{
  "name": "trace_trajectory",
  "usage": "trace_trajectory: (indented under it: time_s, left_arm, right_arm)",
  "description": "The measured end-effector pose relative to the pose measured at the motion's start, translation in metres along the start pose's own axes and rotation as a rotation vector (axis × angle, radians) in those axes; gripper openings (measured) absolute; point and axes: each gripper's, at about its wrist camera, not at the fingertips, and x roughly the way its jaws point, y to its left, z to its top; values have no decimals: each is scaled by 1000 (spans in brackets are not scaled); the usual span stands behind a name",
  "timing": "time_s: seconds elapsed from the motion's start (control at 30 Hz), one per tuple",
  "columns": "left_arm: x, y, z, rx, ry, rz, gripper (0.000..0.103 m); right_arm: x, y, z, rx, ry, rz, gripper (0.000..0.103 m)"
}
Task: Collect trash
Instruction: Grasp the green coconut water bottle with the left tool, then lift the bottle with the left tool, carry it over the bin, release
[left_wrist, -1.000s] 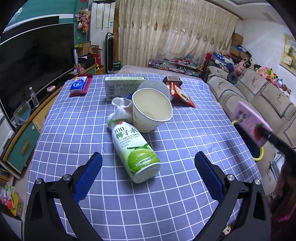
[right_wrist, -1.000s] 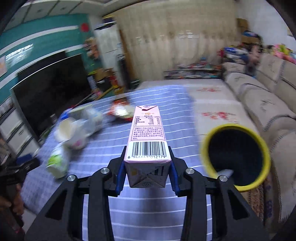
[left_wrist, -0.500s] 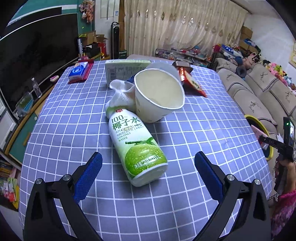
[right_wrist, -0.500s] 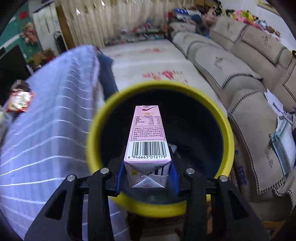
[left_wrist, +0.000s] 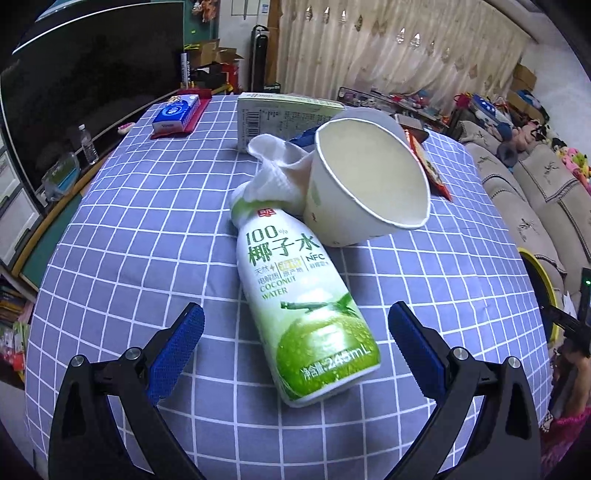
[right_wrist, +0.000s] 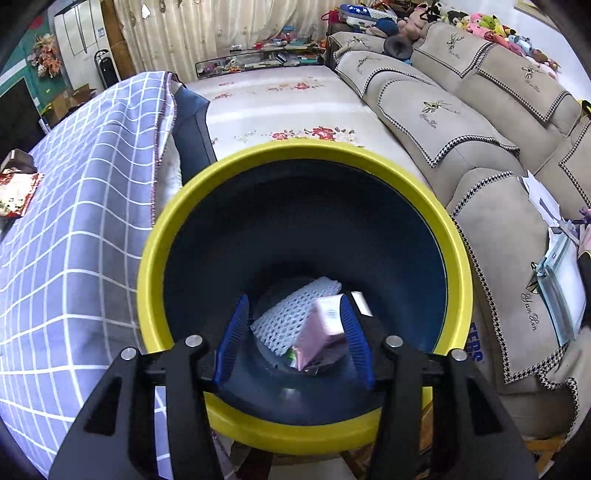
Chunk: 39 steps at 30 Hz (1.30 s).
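Note:
My left gripper is open, its blue pads either side of the base of a green and white coconut water bottle lying on the checked tablecloth. A crumpled white tissue and a tipped white paper cup lie against the bottle's neck. My right gripper is open above the yellow-rimmed trash bin. The pink carton lies inside the bin on white foam netting.
A green and white box, a red snack packet and a blue tissue pack lie further back on the table. The bin's rim shows at the table's right edge. A beige sofa stands beside the bin.
My right gripper opened and the pink carton dropped into the bin. My left gripper moved closer to the coconut water bottle.

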Motion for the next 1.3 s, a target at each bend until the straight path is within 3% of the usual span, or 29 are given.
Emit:
trace_trajectory:
  time_s: [0.4, 0.67, 0.83, 1.0, 1.07, 1.3]
  left_arm:
    - [10, 3, -9, -12, 7, 32, 95]
    - [7, 14, -12, 7, 5, 29, 59]
    - [2, 37, -21, -2, -26, 66, 59]
    - [3, 55, -21, -46, -68, 52, 60]
    - [5, 58, -20, -52, -81, 37, 65]
    - [5, 65, -21, -74, -100, -10, 60]
  right_arm:
    - [-11, 7, -4, -19, -14, 27, 52]
    - [-10, 9, -3, -24, -13, 38, 52]
    - [-11, 12, -6, -32, -15, 44, 52]
    - [-10, 17, -10, -44, -6, 53, 52]
    - [-10, 19, -11, -50, -5, 56, 52]
    - [-15, 23, -11, -60, -12, 59, 52]
